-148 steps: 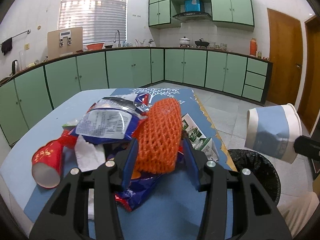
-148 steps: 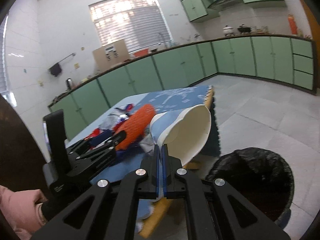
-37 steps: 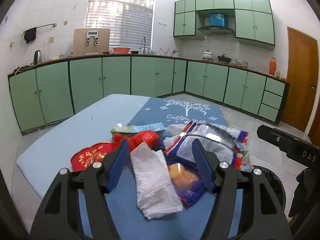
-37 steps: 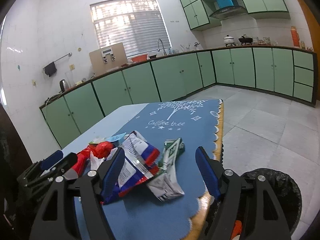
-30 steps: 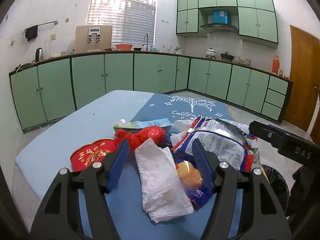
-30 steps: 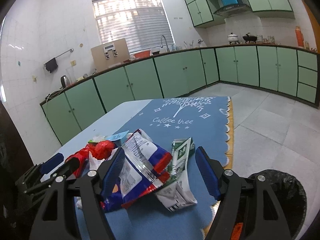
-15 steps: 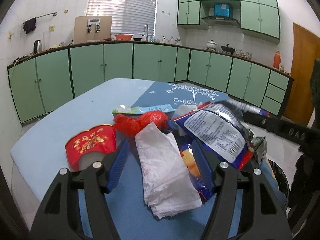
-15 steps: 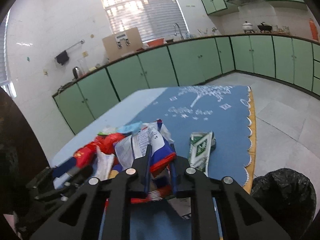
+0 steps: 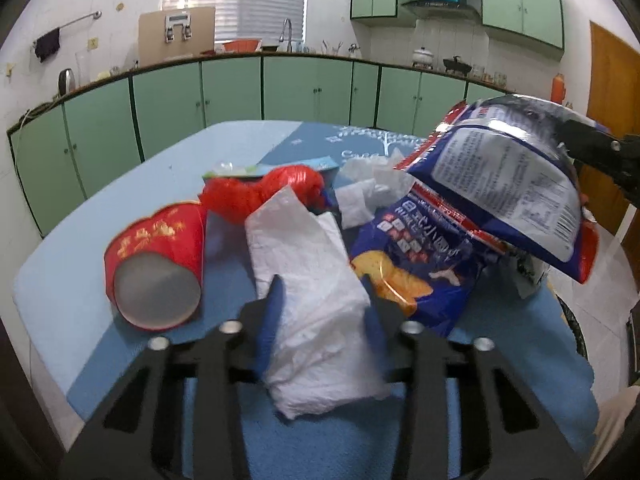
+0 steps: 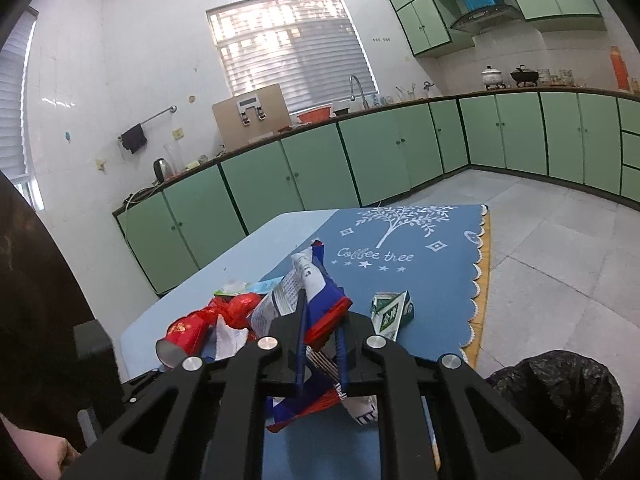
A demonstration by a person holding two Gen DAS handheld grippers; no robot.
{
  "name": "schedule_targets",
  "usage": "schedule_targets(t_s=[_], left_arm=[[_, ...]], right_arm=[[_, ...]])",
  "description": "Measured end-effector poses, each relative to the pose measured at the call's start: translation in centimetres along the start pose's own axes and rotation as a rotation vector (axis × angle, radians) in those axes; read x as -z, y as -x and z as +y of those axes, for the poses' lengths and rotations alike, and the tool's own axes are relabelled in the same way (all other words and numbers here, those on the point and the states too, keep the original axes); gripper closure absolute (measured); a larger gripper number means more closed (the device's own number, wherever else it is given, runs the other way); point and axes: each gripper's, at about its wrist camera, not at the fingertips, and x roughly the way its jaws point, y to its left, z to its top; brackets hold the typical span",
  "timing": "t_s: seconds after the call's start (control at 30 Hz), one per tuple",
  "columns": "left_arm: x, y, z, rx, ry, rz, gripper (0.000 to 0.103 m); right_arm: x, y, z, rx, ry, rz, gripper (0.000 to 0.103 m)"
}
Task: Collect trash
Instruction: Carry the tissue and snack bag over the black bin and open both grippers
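Note:
My right gripper (image 10: 320, 322) is shut on a blue, red and silver snack bag (image 10: 308, 292) and holds it lifted above the table; the same bag (image 9: 508, 188) hangs at the right of the left wrist view. My left gripper (image 9: 324, 300) is low over the table with its fingers on both sides of a white tissue (image 9: 312, 292); whether they press it I cannot tell. A red paper cup (image 9: 156, 268) lies on its side at the left, with red plastic wrap (image 9: 260, 192) behind it. A blue chip bag (image 9: 420, 252) lies to the right of the tissue.
A bin lined with a black bag (image 10: 556, 400) stands on the floor by the table's right edge. A green carton (image 10: 390, 312) lies on the blue table mat (image 10: 420, 256). Crumpled white tissue (image 9: 368, 188) and a teal wrapper (image 9: 240, 170) lie further back. Green cabinets line the walls.
My right gripper has closed on the snack bag and lifted it off the pile. My left gripper has moved down and forward so its fingers flank the white tissue.

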Motion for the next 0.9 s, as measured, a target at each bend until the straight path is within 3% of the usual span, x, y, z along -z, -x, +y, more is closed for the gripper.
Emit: schedule_targets(t_s=[0.13, 0.27, 0.6, 0.9], left_arm=[[0.0, 0.2, 0.0, 0.001, -0.006, -0.007, 0.092], [-0.5, 1.4, 0.4, 0.002, 0.013, -0.053, 0.099], [-3.2, 7.0, -1.0, 0.059, 0.007, -0.244, 0.100], [-5.1, 8.7, -8.1, 0.274, -0.051, -0.307, 0.100]], right_arm=[[0.2, 0.3, 0.1, -0.002, 0.001, -0.002, 0.091], [0.2, 1.0, 0.2, -0.004, 0.002, -0.013, 0.091], [-1.0, 5.4, -0.7, 0.028, -0.015, -0.096, 0.091], [-0.9, 11.0, -4.9, 0.188, -0.065, -0.151, 0.091]])
